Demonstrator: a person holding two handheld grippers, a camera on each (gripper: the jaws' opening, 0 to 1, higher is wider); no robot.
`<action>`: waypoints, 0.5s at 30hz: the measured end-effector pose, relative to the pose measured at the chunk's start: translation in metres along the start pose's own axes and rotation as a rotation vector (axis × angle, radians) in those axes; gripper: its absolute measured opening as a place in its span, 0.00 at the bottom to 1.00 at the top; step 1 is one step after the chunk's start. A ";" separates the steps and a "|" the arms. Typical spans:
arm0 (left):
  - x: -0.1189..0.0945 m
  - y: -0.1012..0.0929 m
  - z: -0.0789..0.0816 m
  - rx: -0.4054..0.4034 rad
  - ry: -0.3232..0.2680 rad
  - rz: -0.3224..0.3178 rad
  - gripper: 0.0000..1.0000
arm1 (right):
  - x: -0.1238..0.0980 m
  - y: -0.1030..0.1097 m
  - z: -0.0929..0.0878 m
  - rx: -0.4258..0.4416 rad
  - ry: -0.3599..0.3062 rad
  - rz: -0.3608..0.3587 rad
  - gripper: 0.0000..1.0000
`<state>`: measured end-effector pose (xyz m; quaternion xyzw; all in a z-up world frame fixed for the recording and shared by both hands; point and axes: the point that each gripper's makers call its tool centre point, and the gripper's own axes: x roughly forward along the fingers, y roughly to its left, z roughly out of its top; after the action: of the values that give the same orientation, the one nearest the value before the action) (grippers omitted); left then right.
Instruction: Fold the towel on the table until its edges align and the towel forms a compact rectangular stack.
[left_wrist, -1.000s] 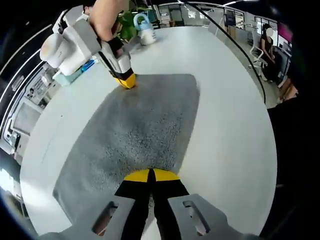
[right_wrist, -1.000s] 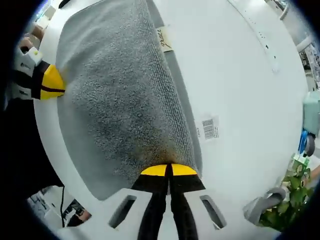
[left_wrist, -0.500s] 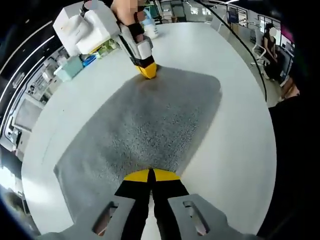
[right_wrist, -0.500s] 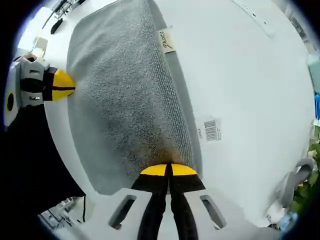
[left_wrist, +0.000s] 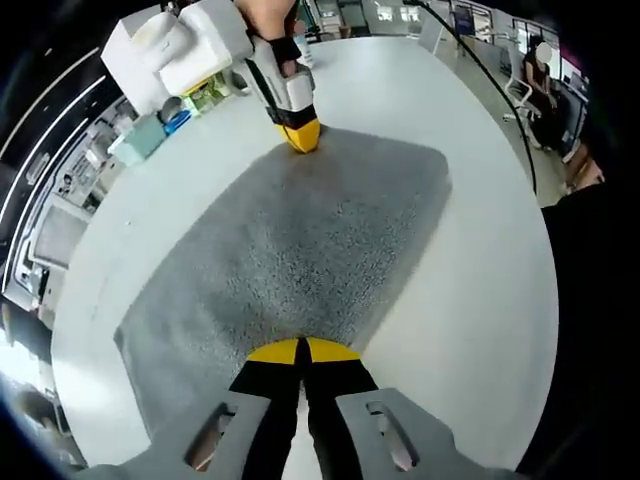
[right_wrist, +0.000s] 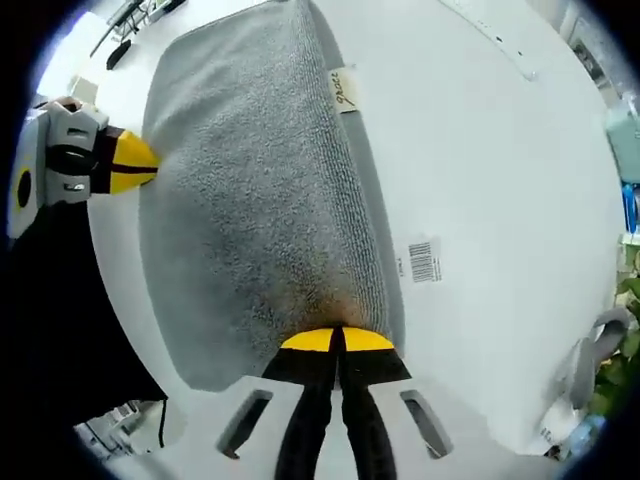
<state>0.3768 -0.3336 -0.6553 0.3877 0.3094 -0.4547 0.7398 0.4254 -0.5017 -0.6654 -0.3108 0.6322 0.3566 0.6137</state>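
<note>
Two grippers pinch one grey towel (left_wrist: 290, 250) on white table (left_wrist: 480, 300). Left gripper view: left gripper (left_wrist: 300, 350) closed on towel's near edge; right gripper (left_wrist: 302, 137) closed on far edge. Right gripper view: right gripper (right_wrist: 335, 340) clamped on towel (right_wrist: 260, 200) beside label (right_wrist: 345, 88); left gripper (right_wrist: 135, 163) at opposite edge. Barcode sticker (right_wrist: 423, 260) just beside towel. Step: fold under way, judged; next, carry held edge over, align edges.

Grey towel (right_wrist: 260, 190), cream tag (right_wrist: 345, 88); white table (right_wrist: 480, 160); yellow-black gripper tips (right_wrist: 335, 342); barcode label (right_wrist: 424, 260) probably black-on-white.
</note>
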 end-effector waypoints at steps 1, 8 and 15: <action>0.000 0.001 0.000 -0.009 -0.005 0.000 0.01 | 0.000 0.000 0.001 -0.030 -0.013 -0.003 0.00; -0.001 0.001 0.000 -0.022 -0.024 0.000 0.01 | 0.000 0.001 0.000 -0.025 -0.061 -0.038 0.00; -0.001 0.001 -0.002 0.036 -0.006 0.019 0.01 | 0.001 0.008 -0.003 -0.036 -0.048 -0.078 0.00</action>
<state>0.3774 -0.3315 -0.6553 0.4022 0.2953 -0.4544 0.7379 0.4174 -0.4996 -0.6660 -0.3376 0.5981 0.3513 0.6363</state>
